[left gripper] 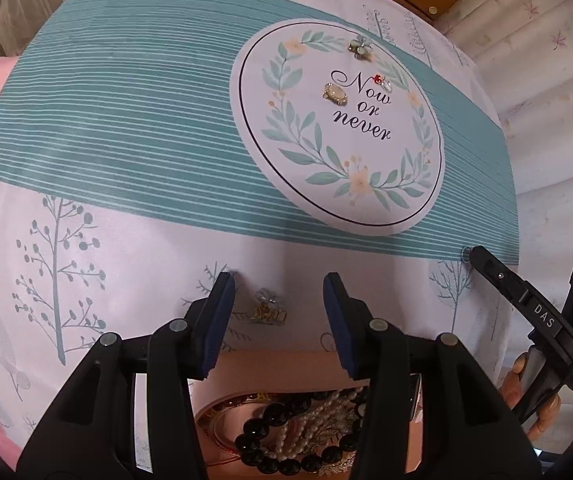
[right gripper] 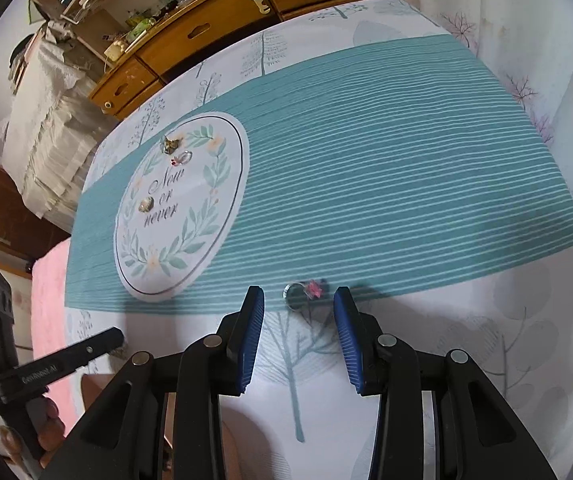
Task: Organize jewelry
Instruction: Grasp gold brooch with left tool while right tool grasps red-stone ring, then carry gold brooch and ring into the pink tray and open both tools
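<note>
Beads in my box (left gripper: 222, 376) | five small pieces left on cloth | left gripper (left gripper: 278, 304) apart over brooch (left gripper: 268, 308) | right gripper (right gripper: 298, 316) apart by ring (right gripper: 302, 294)

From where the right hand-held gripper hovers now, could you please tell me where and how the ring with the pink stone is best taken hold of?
Grip the ring with the pink stone across its thin band, coming straight down from above. It lies flat on the tablecloth, so no side gives purchase. The open right hand-held gripper already straddles it; I would avoid pinching the raised stone.
</note>
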The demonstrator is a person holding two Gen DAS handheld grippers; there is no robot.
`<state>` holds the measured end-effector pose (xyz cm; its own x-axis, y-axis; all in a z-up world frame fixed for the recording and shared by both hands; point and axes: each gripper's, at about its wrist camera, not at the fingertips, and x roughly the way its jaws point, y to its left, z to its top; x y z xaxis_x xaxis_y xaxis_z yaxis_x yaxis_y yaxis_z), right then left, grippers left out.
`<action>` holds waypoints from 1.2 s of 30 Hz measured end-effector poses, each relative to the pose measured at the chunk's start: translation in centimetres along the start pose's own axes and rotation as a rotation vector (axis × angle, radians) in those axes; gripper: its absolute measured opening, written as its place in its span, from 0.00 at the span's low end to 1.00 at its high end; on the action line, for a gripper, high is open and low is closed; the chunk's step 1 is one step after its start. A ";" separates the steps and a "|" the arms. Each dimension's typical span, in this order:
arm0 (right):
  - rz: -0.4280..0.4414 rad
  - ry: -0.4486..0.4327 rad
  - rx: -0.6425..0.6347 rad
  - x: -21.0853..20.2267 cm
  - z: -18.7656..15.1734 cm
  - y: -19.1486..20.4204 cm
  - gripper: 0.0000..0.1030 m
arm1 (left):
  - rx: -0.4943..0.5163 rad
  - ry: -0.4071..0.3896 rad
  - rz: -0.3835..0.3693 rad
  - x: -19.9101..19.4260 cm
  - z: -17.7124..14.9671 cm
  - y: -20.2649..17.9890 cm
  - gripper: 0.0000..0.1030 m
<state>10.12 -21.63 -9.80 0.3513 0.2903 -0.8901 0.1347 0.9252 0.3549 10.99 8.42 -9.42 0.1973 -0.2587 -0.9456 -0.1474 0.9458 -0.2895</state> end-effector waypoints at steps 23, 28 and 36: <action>-0.134 -0.100 -0.133 1.6 0.3 3.2 0.10 | -0.012 -0.001 -0.021 0.2 0.0 -0.4 0.41; -0.124 -0.112 -0.127 1.5 0.1 3.0 0.09 | -0.005 -0.011 0.001 0.0 -0.3 -0.5 0.37; -0.106 -0.114 -0.124 1.1 -0.2 2.7 0.09 | 0.033 0.023 0.031 0.0 -0.8 -0.8 0.36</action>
<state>10.71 -18.82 -9.86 0.4444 0.1666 -0.8802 0.0642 0.9741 0.2168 10.36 7.55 -9.33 0.1709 -0.2335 -0.9572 -0.1211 0.9592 -0.2556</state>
